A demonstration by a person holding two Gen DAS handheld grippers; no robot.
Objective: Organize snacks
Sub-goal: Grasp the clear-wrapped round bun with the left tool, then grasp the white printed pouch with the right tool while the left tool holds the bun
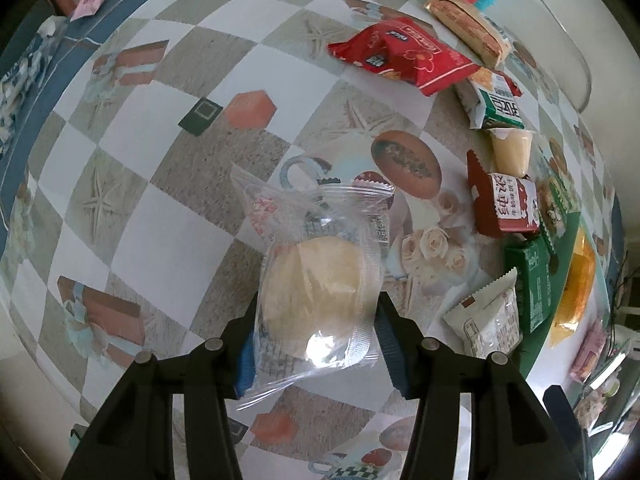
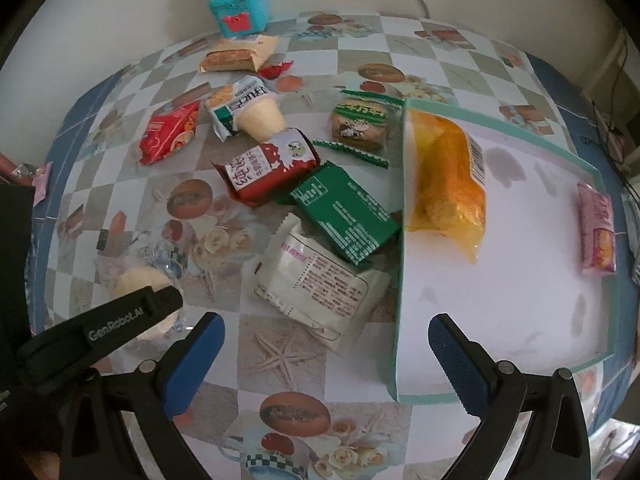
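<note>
I had the clear-wrapped round cake [image 1: 316, 284] pinched between the blue pads of my left tongs [image 1: 316, 340], gripping it by its lower sides so that the crimped top edge pointed away from me and the packet stayed flat over the table. I judged that hold fit for carrying it across to the tray. The film was thin, glossy and crinkled, catching a bright glare; the cake inside was pale, smooth and disc-shaped, so the pads pressed mostly on loose wrapper beside it.

My right tongs [image 2: 326, 356] stood spread wide and empty, hanging over the patterned tablecloth [image 2: 280, 356] with the right pad just over the near corner of the tray [image 2: 400, 320]. That shallow tray, white inside with a teal rim, lay ahead and to the right of those tongs, already holding a soft yellow bag [image 2: 448, 176] and a pink packet [image 2: 598, 232].

Ahead and left of the right tongs the loose snacks lay jumbled: a white pouch [image 2: 320, 280], a green foil packet [image 2: 344, 216] leaning on the tray's wall, a red-and-white packet [image 2: 268, 168] and a cream pudding cup [image 2: 260, 118].
</note>
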